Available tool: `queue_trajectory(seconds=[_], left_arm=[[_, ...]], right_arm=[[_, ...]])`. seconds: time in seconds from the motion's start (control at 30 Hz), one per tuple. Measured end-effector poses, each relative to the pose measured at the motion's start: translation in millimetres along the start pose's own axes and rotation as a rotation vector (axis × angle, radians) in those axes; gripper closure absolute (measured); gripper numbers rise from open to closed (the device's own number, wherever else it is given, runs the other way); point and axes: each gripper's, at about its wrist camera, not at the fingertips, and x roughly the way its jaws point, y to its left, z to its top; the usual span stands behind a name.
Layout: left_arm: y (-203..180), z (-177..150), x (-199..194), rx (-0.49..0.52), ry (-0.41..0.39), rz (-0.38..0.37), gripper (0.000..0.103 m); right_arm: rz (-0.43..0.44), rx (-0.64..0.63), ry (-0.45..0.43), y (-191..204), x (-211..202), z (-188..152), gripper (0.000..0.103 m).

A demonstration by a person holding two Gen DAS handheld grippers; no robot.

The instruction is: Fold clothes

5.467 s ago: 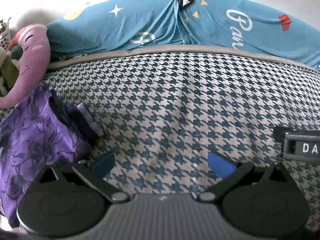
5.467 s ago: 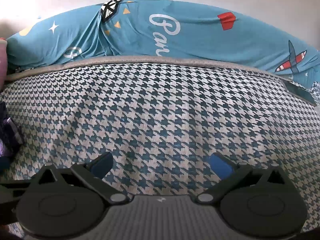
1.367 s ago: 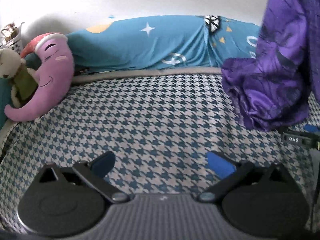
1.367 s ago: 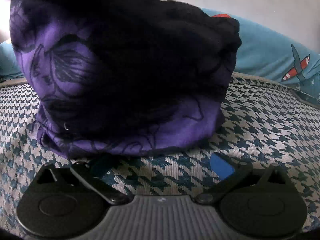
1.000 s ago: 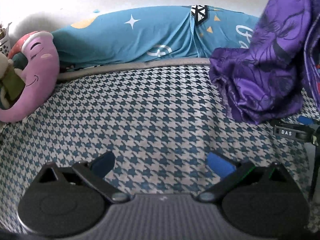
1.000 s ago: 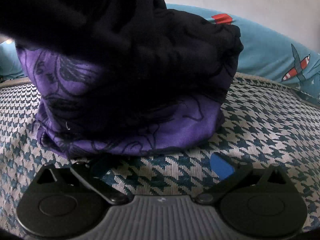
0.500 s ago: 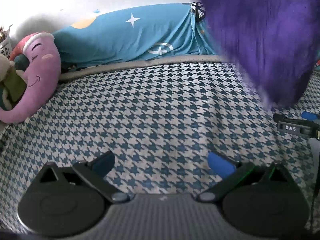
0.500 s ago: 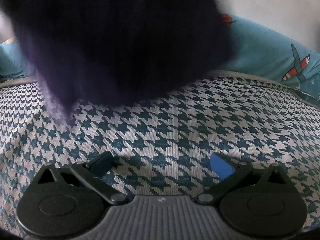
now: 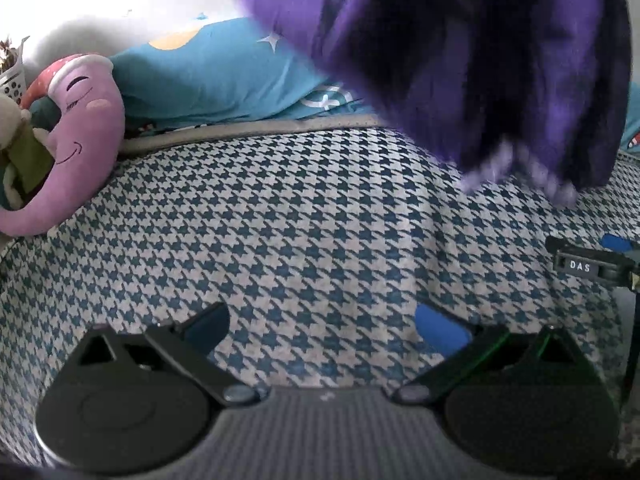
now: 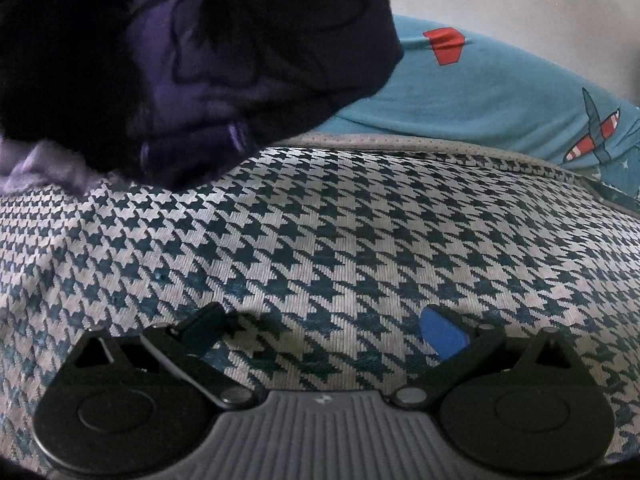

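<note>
**Left wrist view: both claws empty, garment aloft**

Left gripper (image 9: 322, 326) spread wide, gripping nothing, low over houndstooth bedcover (image 9: 304, 216). Right gripper (image 10: 326, 332) likewise splayed and bare. Purple garment (image 9: 472, 60) blurred in the air, far right, held by neither. Likely to land bunched, hem lost. Far left: moon plush (image 9: 84, 136); along far edge: teal bolster (image 9: 216, 76). Nothing blocking.

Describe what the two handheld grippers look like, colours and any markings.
Both look alike. The left gripper and right gripper each have a grey ribbed body, two black round discs with black linkage arms, and blue pads on the fingers. In the left wrist view, the right gripper carries a white "DAS" label.
</note>
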Motion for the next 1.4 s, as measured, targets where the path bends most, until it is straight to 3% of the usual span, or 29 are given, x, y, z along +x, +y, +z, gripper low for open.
queue_trajectory(seconds=[0.37,1.07,1.23,1.4], left_arm=[[-8,-3,1,0.012,0.031,-0.045,0.000],[-8,-4,2,-0.003,0.038,-0.025,0.000],[-11,-6,-5,-0.015,0.039,-0.066,0.000],[-16,-6,-8,-0.028,0.044,-0.059,0.000]], right_arm=[[-0.016,0.002,-0.004,-1,3,-5,0.000],[-0.036,0.007,-0.007,8,7,-19,0.000],[-0.039,0.007,-0.007,8,8,-20,0.000],[-0.040,0.008,-0.007,9,7,-20,0.000]])
